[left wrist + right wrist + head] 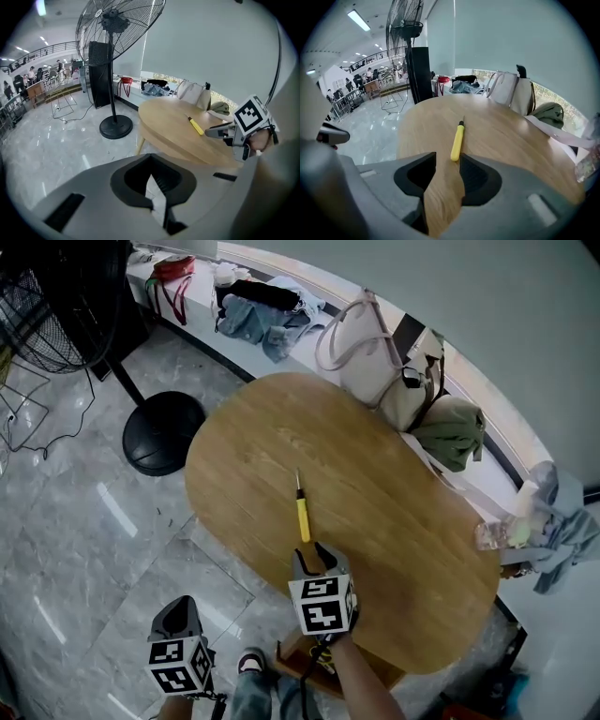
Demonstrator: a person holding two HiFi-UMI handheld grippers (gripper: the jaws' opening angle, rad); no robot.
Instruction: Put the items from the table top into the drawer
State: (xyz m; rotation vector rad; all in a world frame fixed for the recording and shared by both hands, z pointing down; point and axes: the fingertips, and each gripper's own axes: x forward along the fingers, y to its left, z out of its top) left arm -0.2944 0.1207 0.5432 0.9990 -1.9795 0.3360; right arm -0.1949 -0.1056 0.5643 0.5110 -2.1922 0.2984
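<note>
Hovering low over the wooden table [403, 521], the right gripper [314, 557] has its jaws apart just behind the yellow screwdriver [303, 517] lying mid-table. It looks light, stiff and smooth, so the handle is probably the best place to grip. The left gripper [178, 613] hangs beside the table, jaws apart and empty.

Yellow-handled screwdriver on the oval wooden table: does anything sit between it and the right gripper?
Nothing visible does. The right gripper has its jaws apart, their tips right at the handle end of the yellow-handled screwdriver, with only the bare oval wooden table beneath them.
</note>
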